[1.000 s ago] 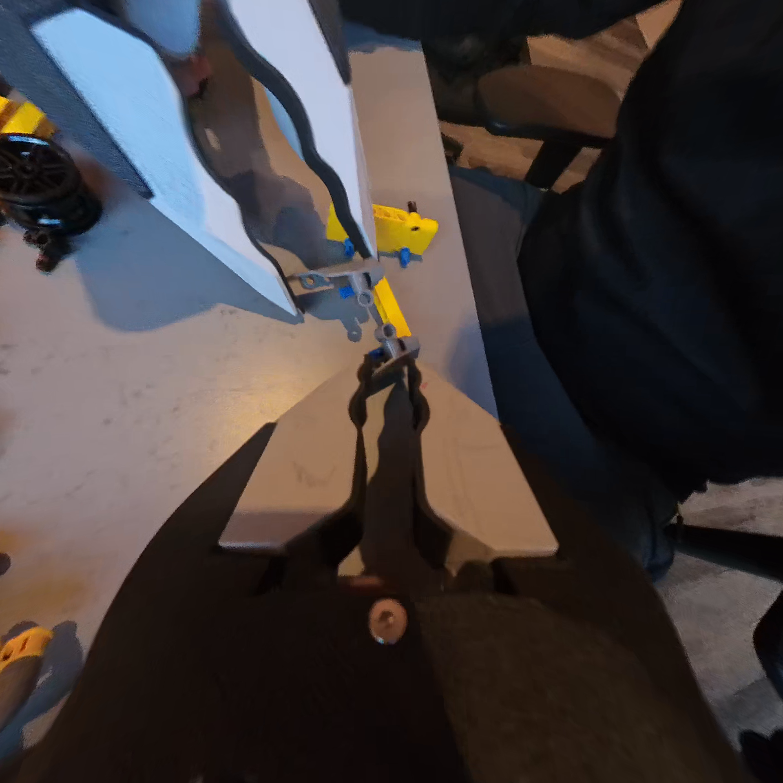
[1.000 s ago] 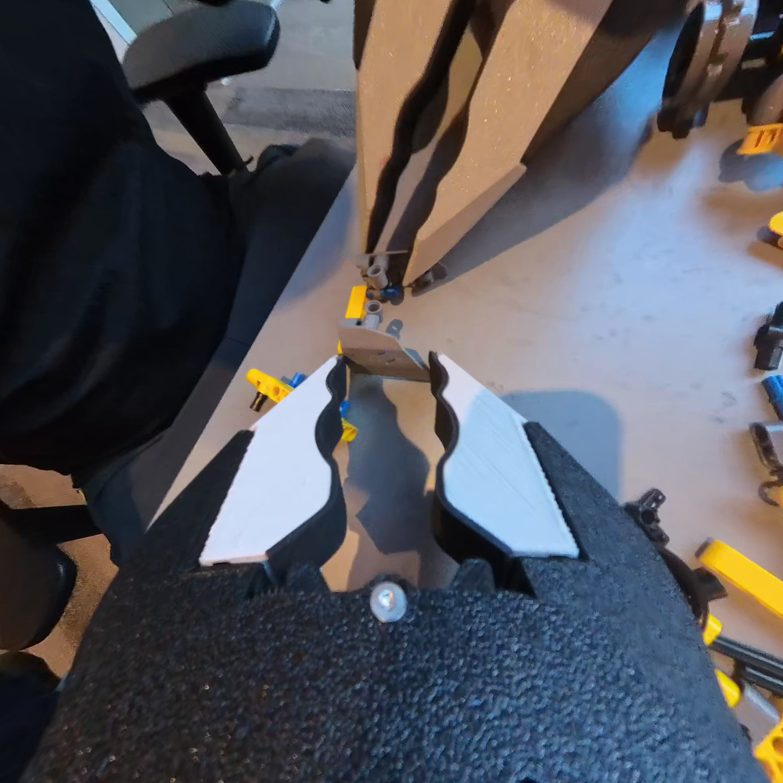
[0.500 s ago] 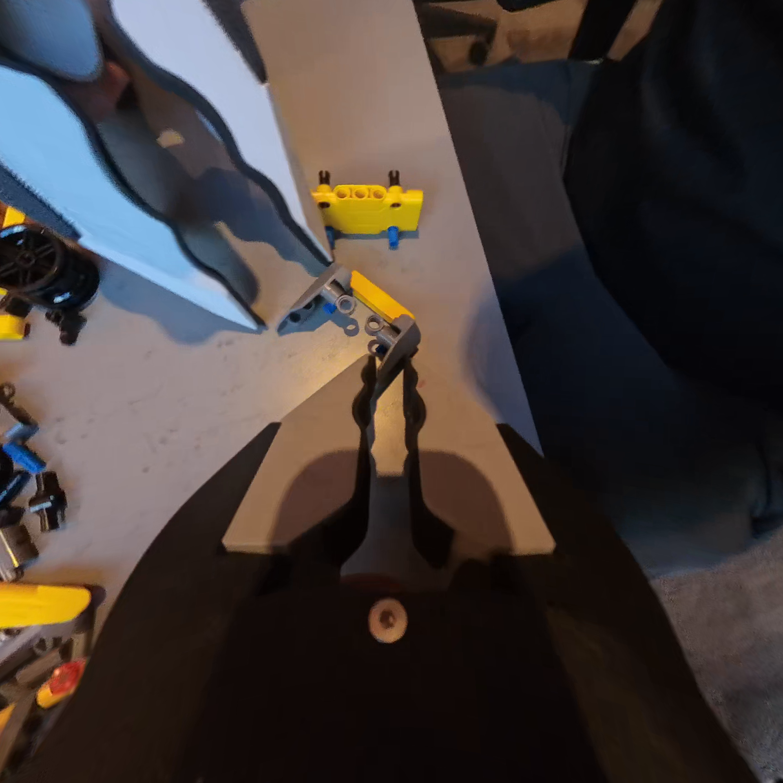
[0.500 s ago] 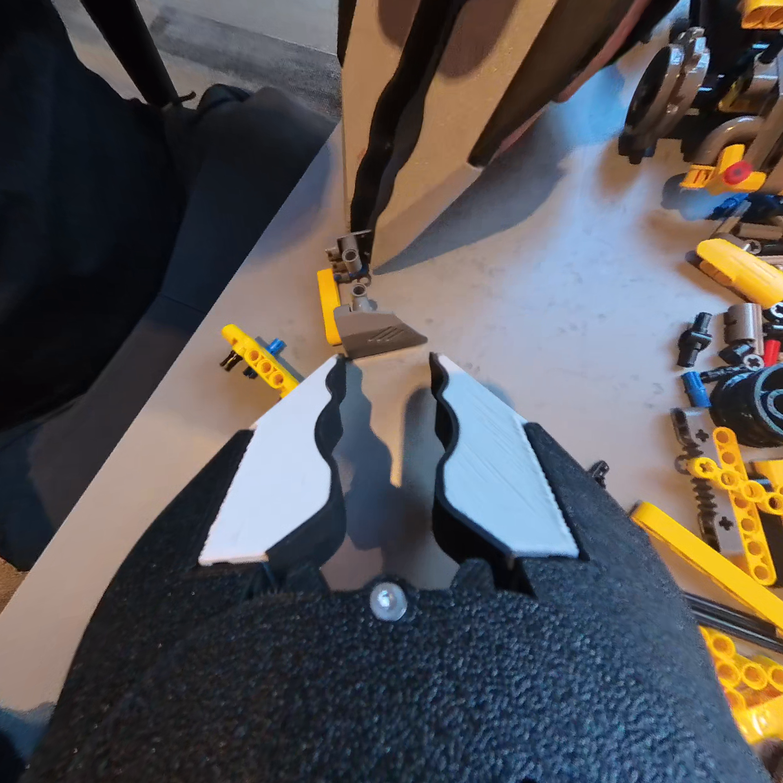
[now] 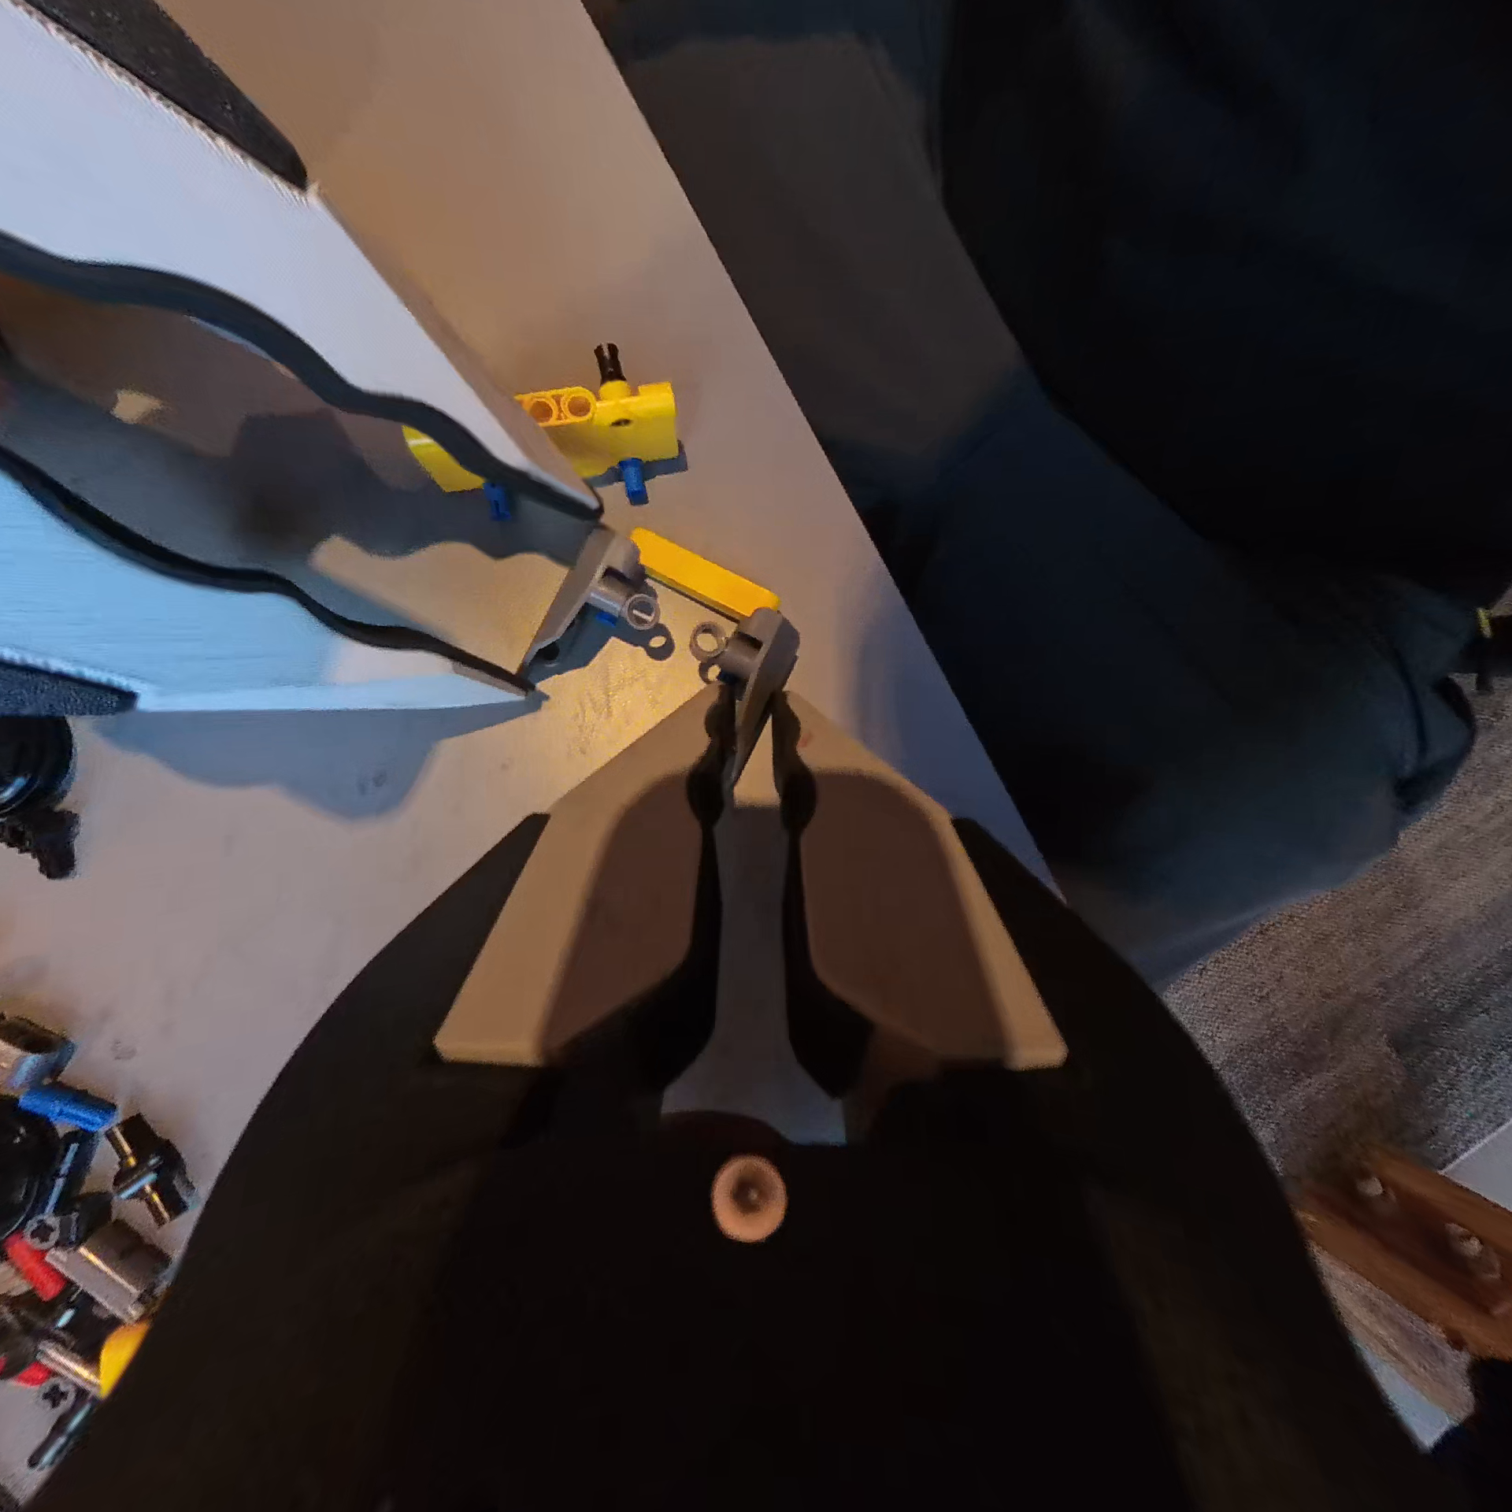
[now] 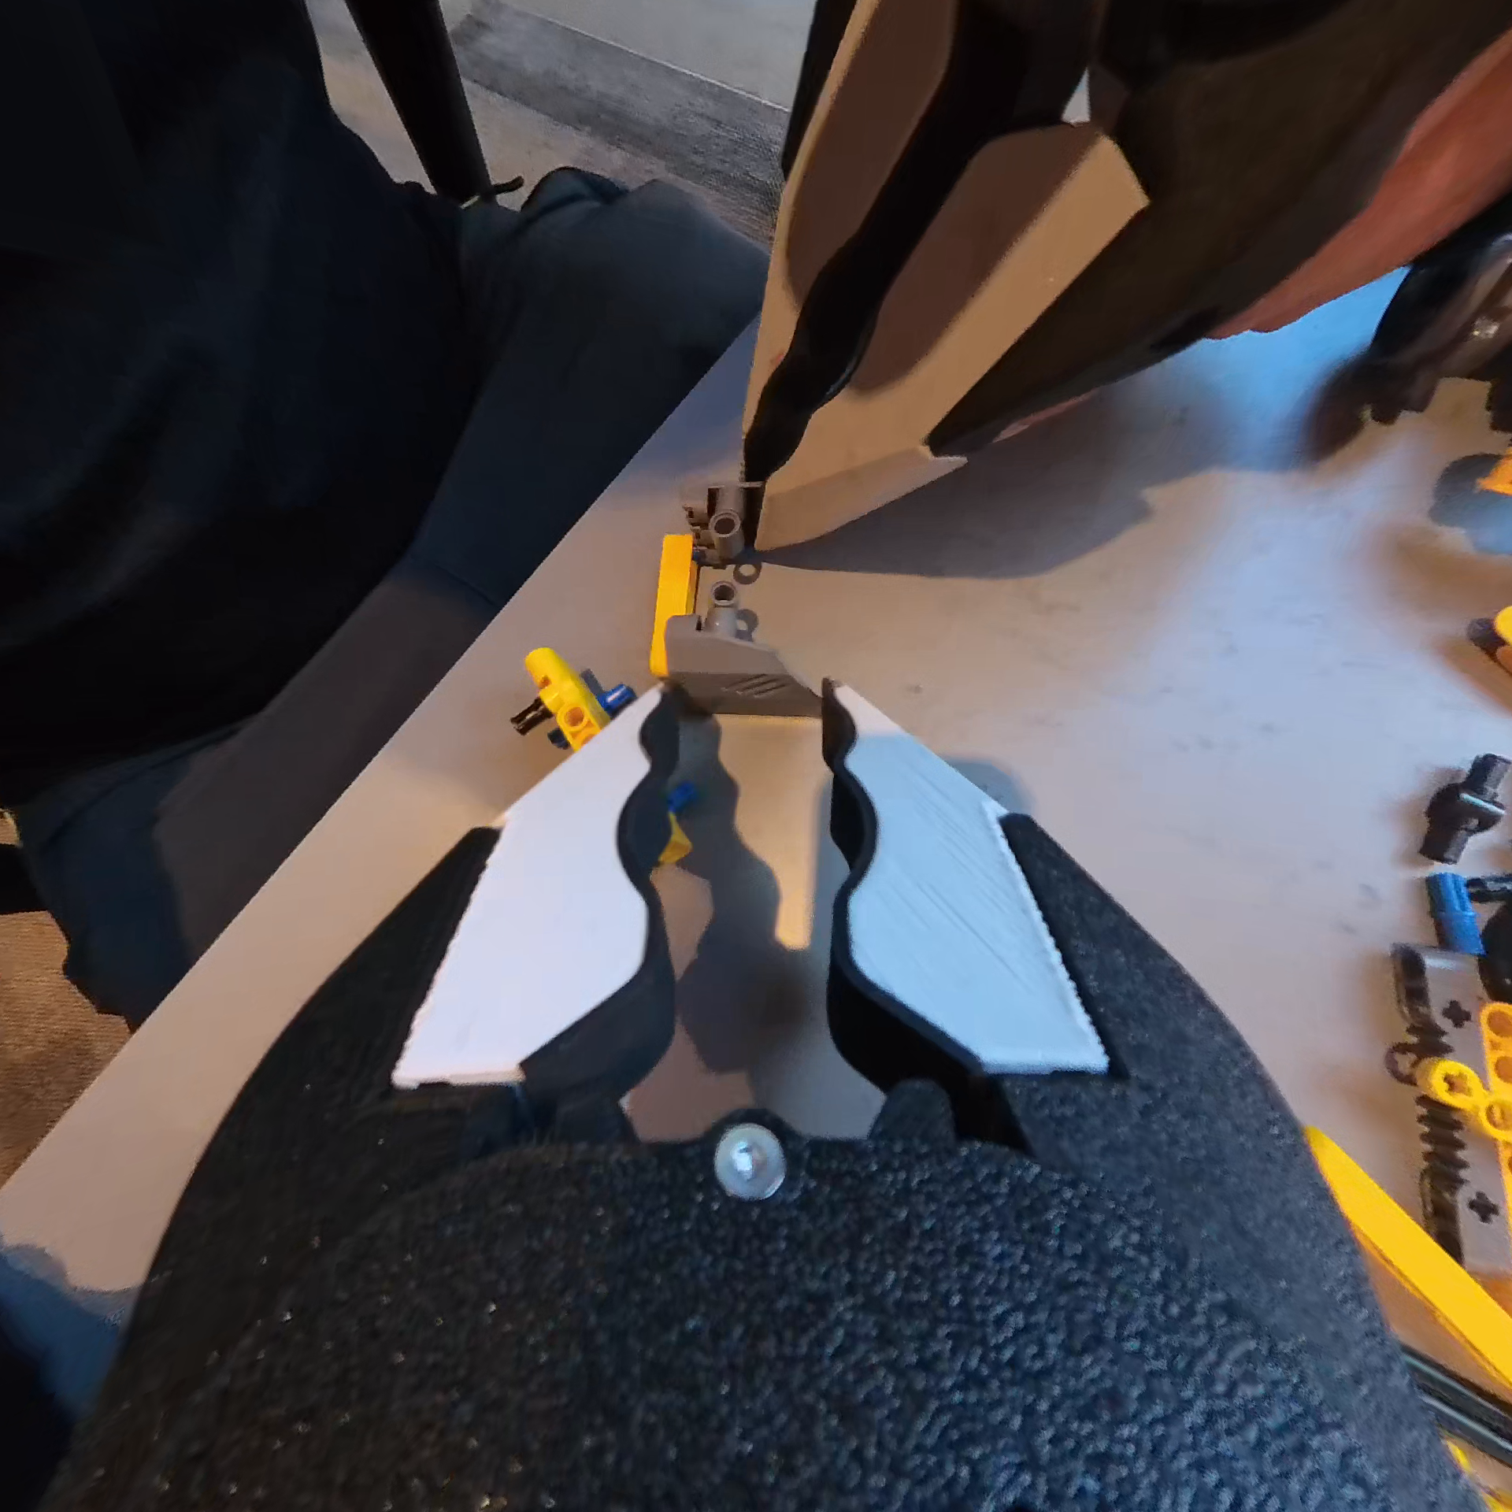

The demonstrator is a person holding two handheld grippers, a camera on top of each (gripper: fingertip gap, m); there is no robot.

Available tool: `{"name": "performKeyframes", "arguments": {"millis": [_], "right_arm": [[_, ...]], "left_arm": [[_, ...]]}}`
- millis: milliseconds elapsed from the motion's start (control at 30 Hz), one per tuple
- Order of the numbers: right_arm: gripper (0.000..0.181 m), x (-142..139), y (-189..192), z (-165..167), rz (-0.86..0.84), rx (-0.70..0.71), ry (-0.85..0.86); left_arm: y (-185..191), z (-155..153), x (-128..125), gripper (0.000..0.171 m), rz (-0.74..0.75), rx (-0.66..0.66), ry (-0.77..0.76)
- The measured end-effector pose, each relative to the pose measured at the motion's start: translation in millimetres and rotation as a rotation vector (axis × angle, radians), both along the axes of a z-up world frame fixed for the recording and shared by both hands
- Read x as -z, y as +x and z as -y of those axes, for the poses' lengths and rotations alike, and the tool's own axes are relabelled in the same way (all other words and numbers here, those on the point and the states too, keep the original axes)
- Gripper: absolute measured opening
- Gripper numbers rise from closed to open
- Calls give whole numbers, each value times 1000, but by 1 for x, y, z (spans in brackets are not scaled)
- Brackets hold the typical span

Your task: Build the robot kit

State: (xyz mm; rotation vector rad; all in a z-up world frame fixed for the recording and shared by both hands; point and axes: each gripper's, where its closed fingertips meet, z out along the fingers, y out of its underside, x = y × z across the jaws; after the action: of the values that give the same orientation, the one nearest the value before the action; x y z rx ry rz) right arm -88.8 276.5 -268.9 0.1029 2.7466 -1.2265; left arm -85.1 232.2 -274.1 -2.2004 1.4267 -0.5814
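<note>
**Small assembly braced between two grippers at the table edge**

The left gripper [image 5: 749, 704] was seen with its jaws pinched on a grey wedge-shaped piece [image 5: 765, 654] at one end of a small assembly, which was held just above or against the pale table [image 5: 245, 900] near its edge. The grip appeared to have been taken at the very fingertips, presumably so that the joints of the assembly were left exposed. A yellow beam [image 5: 704, 581] was seen running between that wedge and a second grey panel [image 6: 736, 679] at the far end.

The right gripper [image 6: 749, 695] was shown with its jaws spread, its fingertips set to either side of the grey panel; whether the pads were touching it could not be told. The spread seemed matched to the panel's width, as if the piece was to be steadied from both ends.

A yellow block with blue pins [image 5: 605, 425] was left lying just beyond the assembly, close to the table edge. Loose black, blue and yellow parts [image 6: 1456, 941] were scattered well apart, on the right gripper's side. A person in dark clothing [image 5: 1227, 327] was seated beside the table.
</note>
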Motion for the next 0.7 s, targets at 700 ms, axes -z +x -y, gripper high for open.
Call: {"name": "performKeyframes", "arguments": {"millis": [700], "right_arm": [[34,5,1,4,-26,-28,12]], "left_arm": [[-4,-5,0,7,81,-51,40]]}}
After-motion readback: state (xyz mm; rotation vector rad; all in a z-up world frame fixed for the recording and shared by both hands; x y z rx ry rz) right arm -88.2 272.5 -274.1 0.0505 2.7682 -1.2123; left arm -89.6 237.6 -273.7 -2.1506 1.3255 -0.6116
